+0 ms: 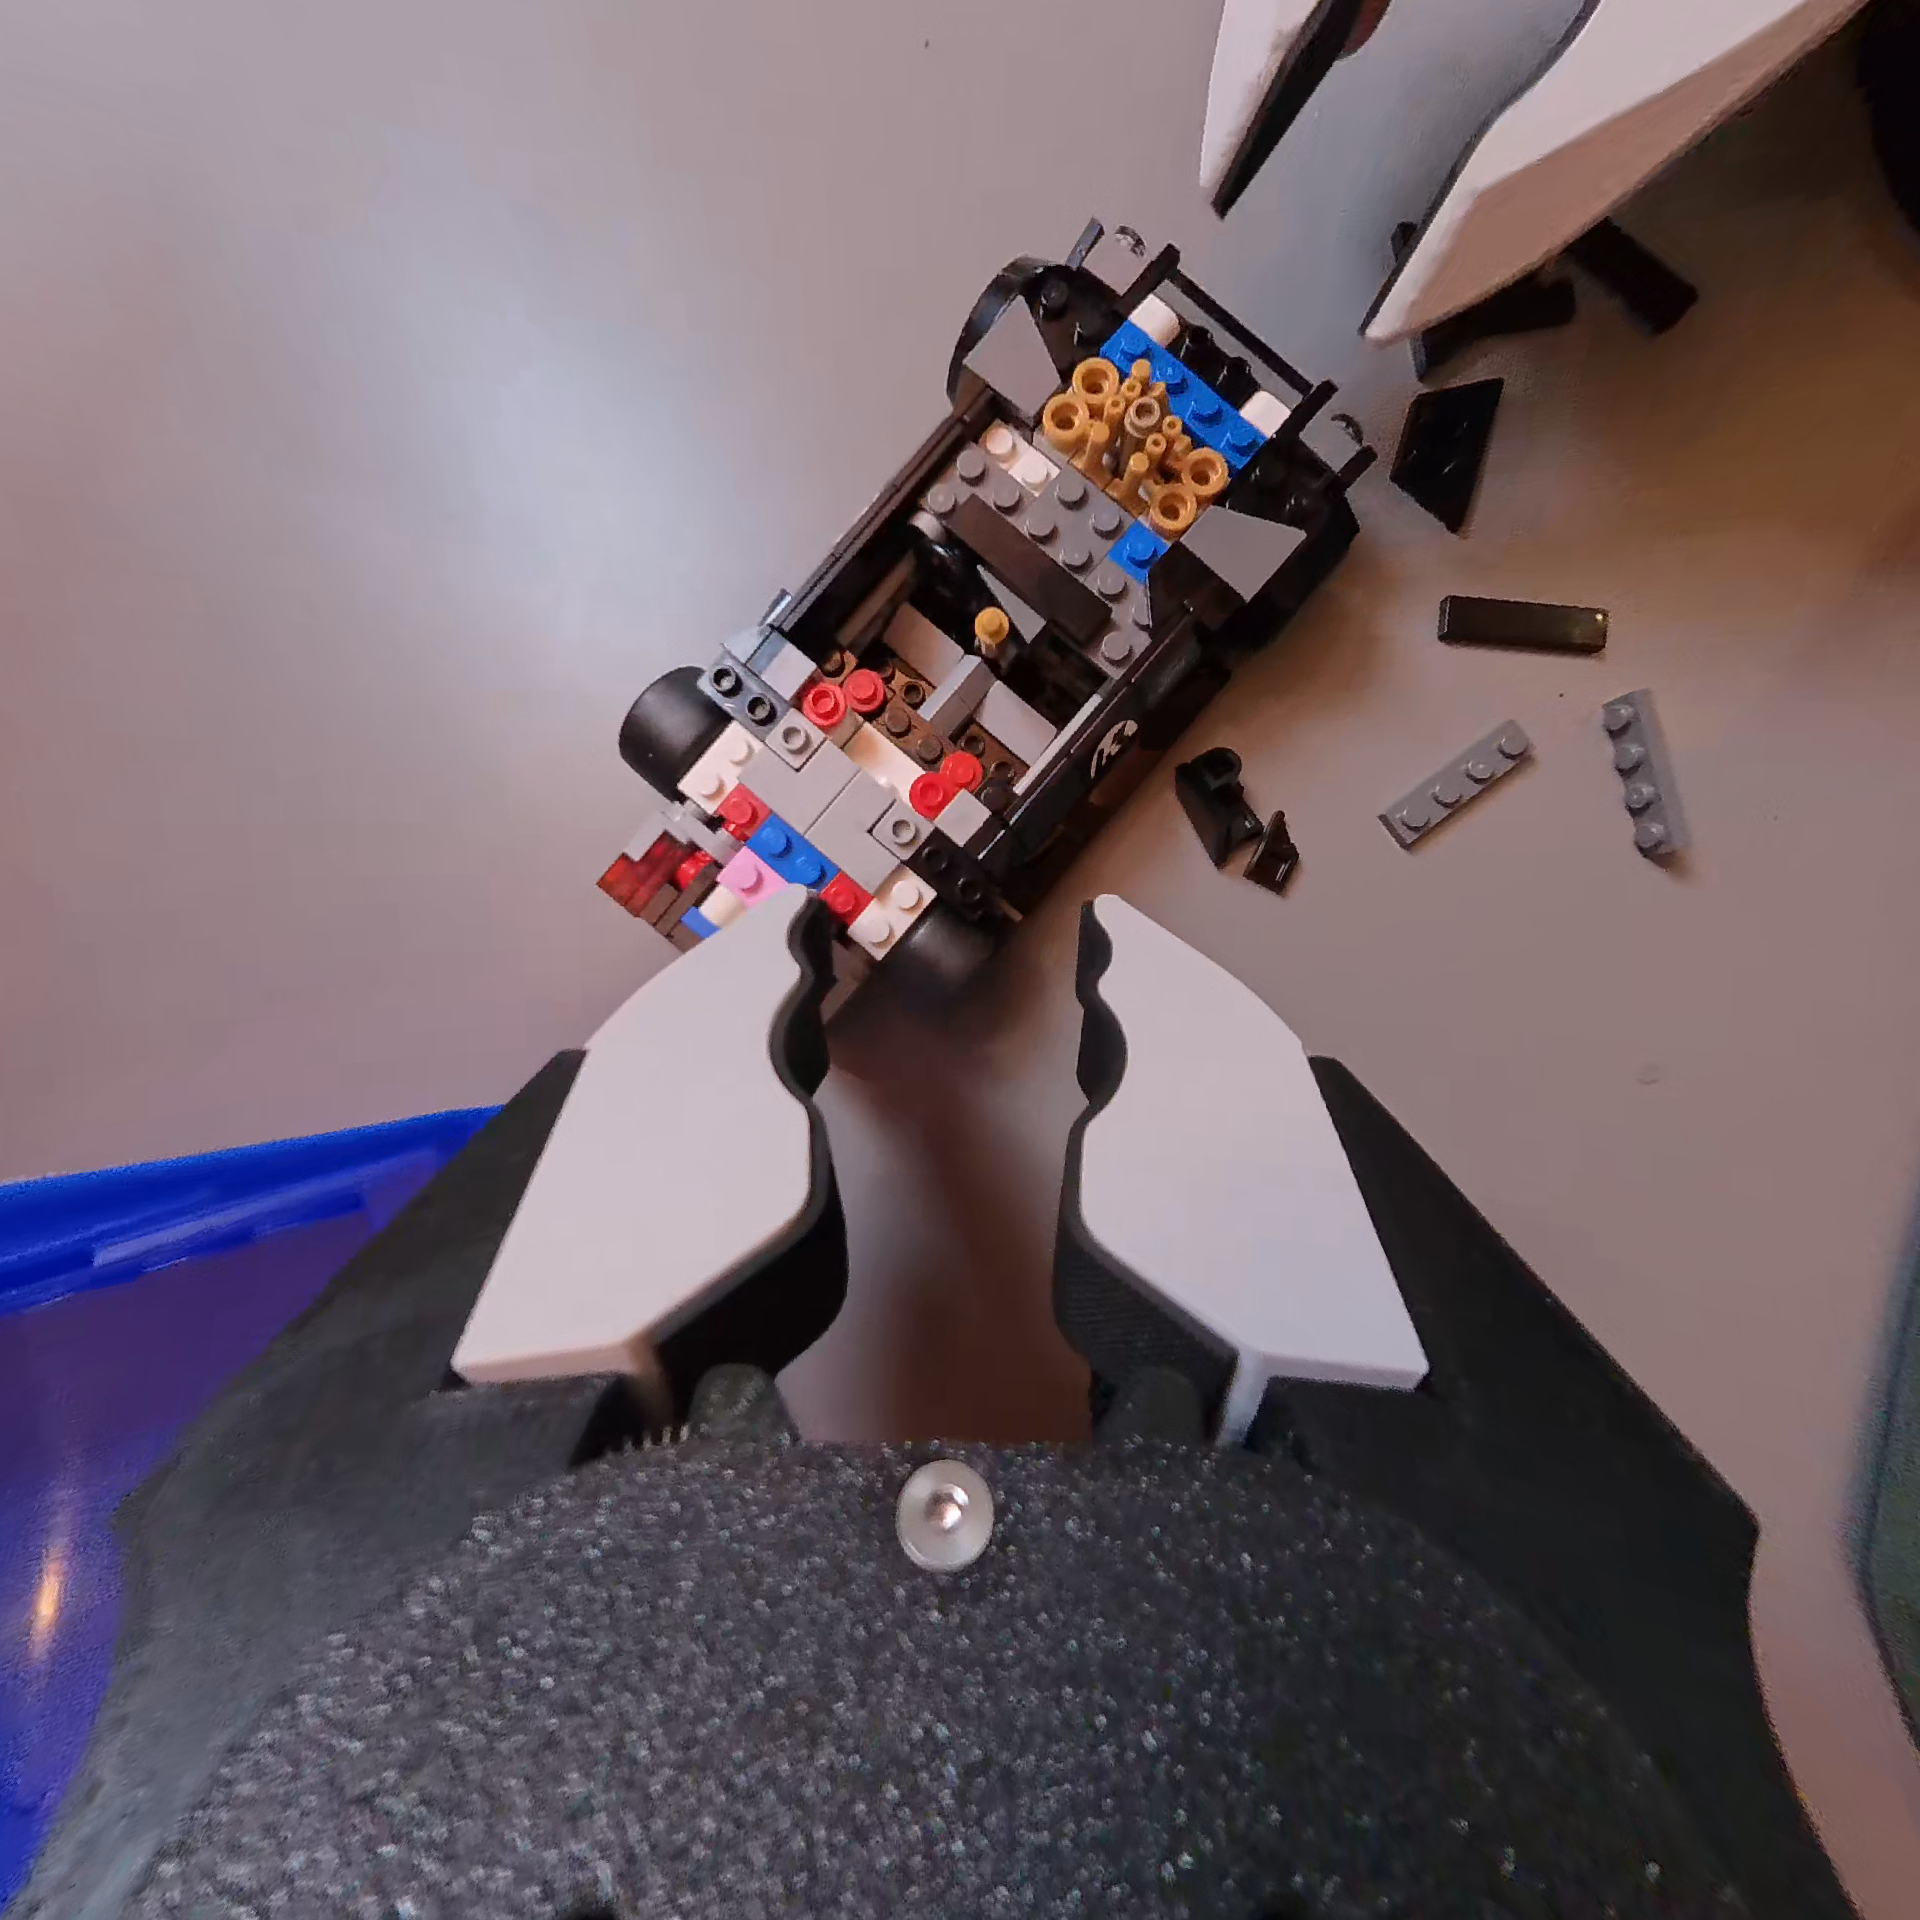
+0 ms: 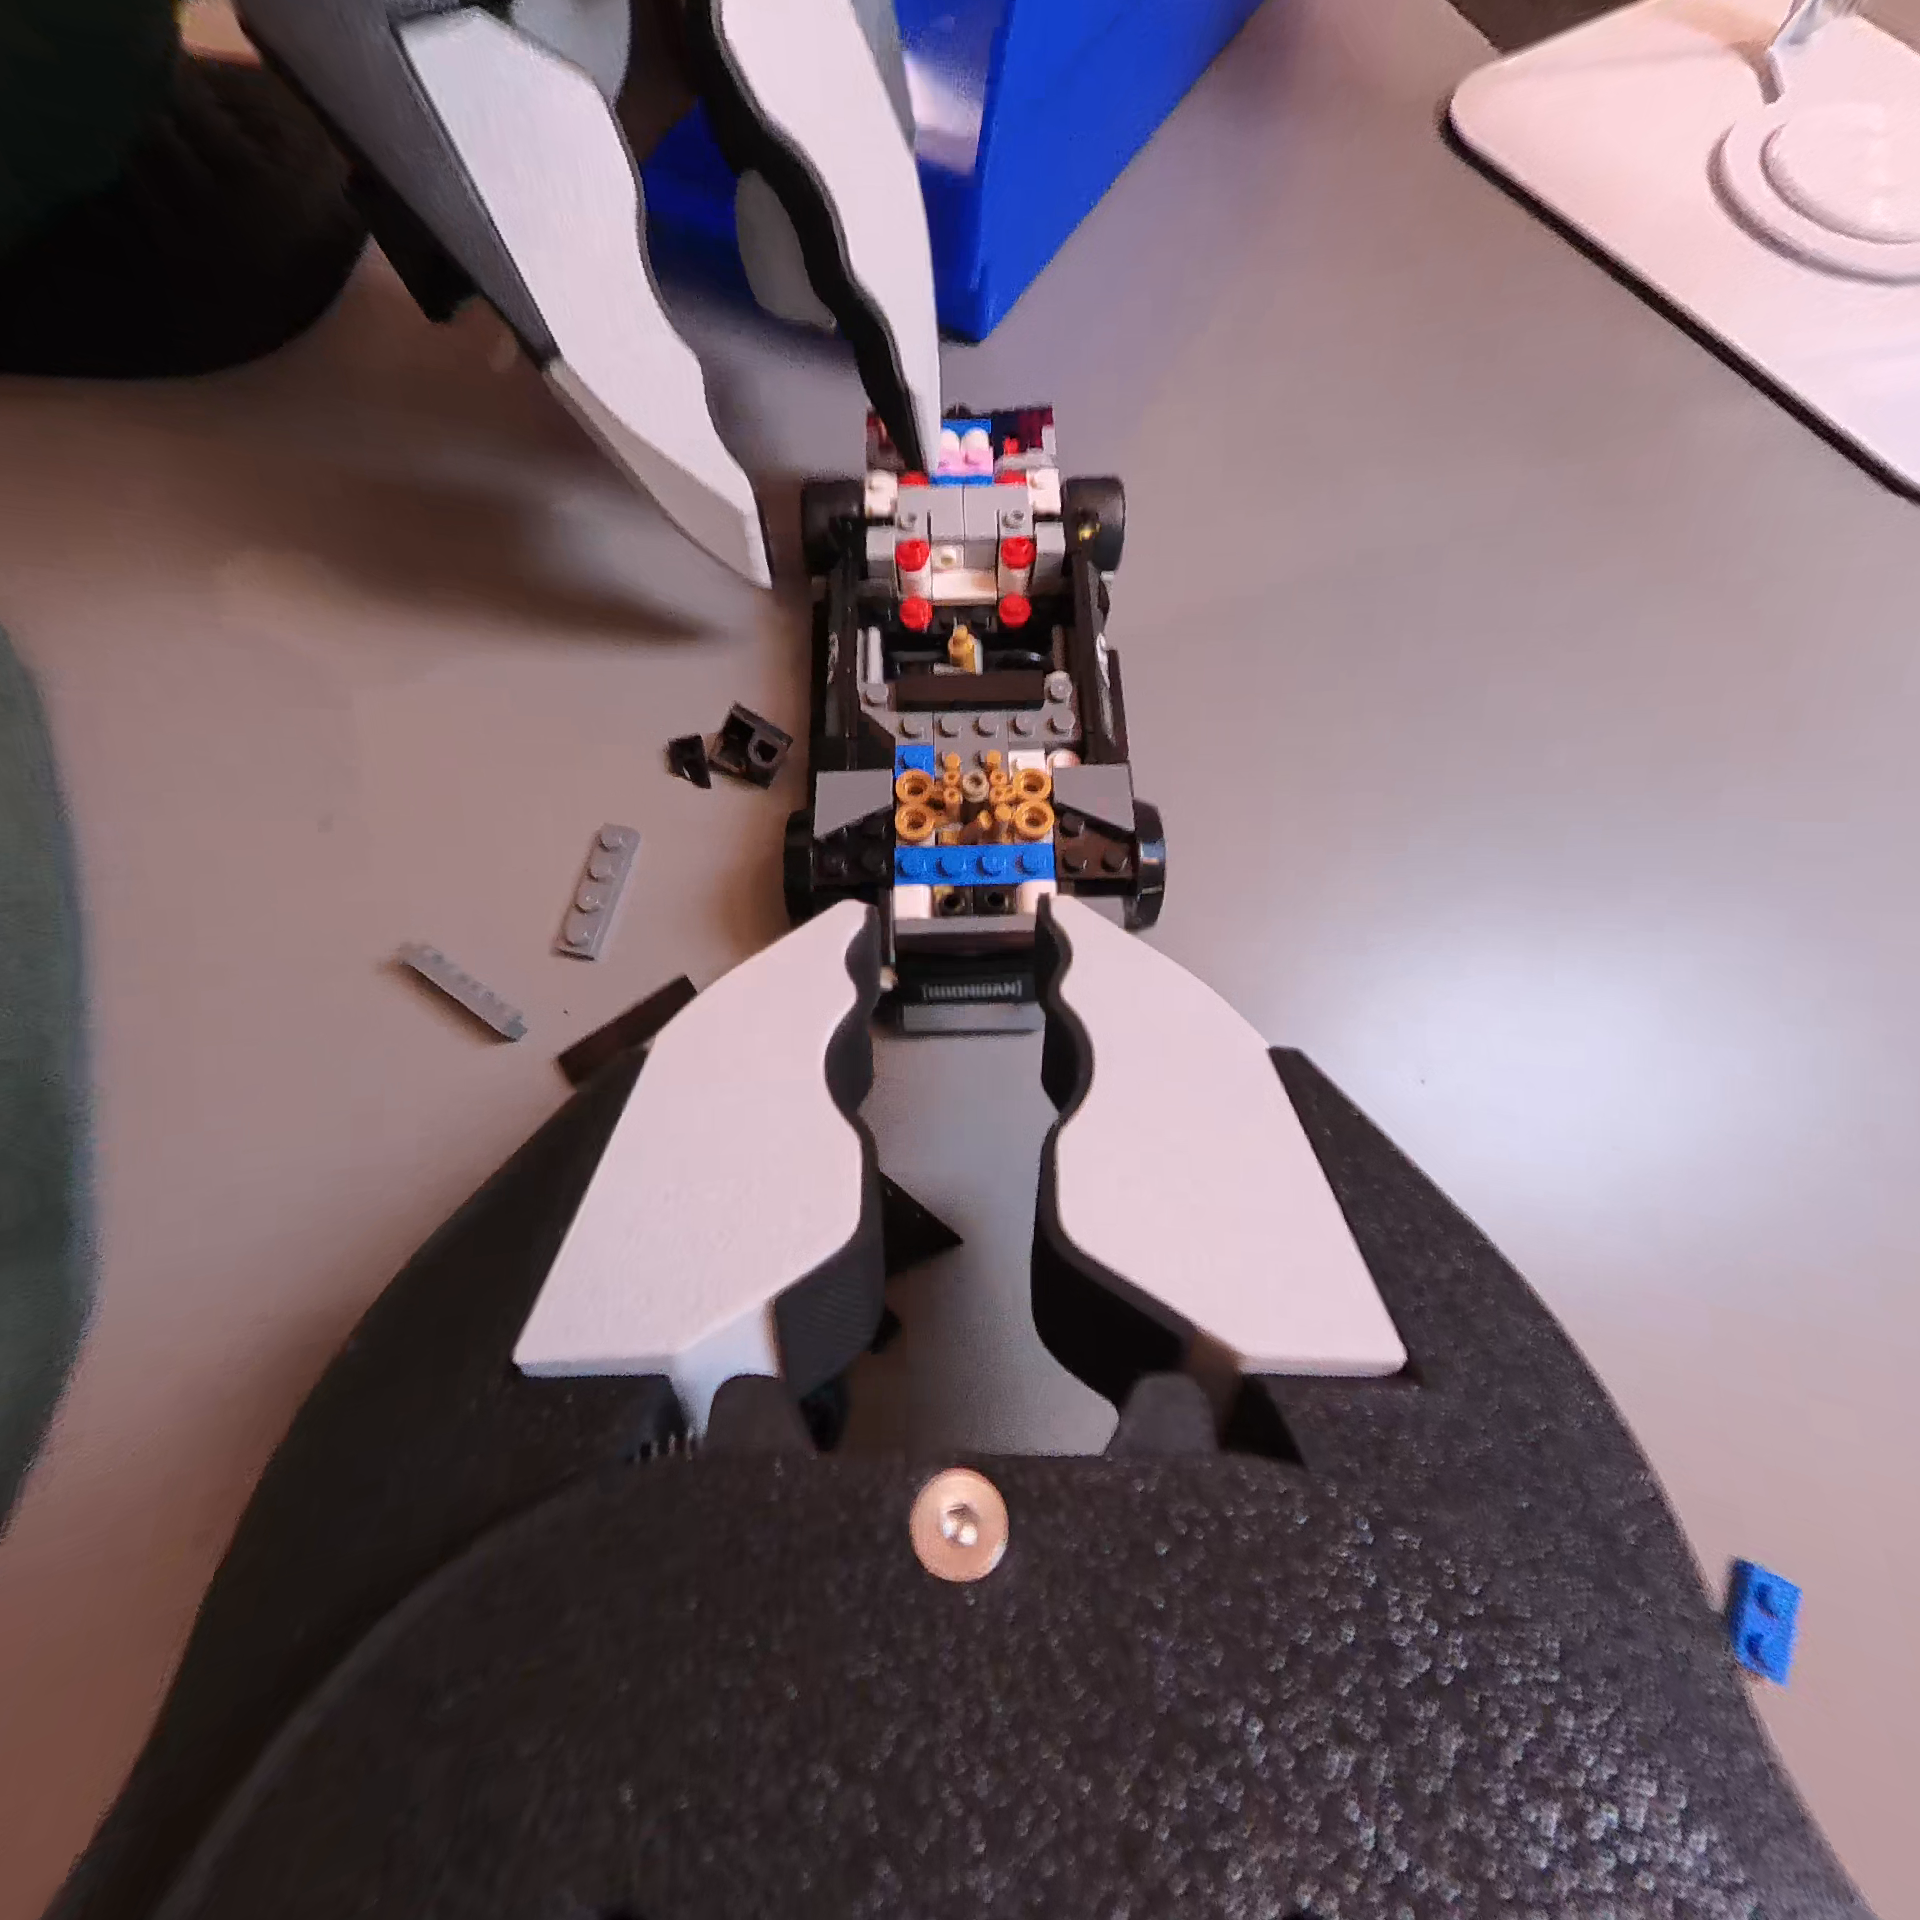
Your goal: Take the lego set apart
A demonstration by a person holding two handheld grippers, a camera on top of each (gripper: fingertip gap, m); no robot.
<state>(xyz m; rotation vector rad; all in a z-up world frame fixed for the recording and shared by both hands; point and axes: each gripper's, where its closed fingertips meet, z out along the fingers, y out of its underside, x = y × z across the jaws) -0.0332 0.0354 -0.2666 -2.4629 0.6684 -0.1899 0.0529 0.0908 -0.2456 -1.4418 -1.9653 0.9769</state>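
**A:** Nearest the lens in the right wrist view, what is the right gripper [image 2: 956, 920] doing?

**B:** Its fingers stand narrowly apart, one to each side of the near end of the lego car [image 2: 971, 707]. Whether the pads actually press the car cannot be told. The placement reads as a brace, steadying one end while the other is worked.

**A:** And the car itself?

**B:** It rests on its wheels on the grey table [image 2: 1455, 831], roofless, with the gold engine cluster [image 2: 971, 805] and red studs [image 2: 914, 556] exposed. Disassembly is judged partly done.

**A:** The left gripper [image 1: 940, 909]?

**B:** Moderately open and holding nothing. One fingertip [image 1: 774, 914] lies over the pink and blue bricks [image 1: 774, 862] at the car's opposite end, seemingly lined up to pick off a small brick.

**A:** Outward from the car?

**B:** Two grey stud plates [image 1: 1455, 784], a black tile [image 1: 1522, 625] and small black pieces [image 1: 1231, 800] lie loose just beside it, apparently set down within reach. A blue bin [image 1: 187, 1247] stands behind the left gripper, probably for parts. A single blue brick [image 2: 1761, 1621] lies apart, and a white stand base [image 2: 1714, 218] sits at the far edge.
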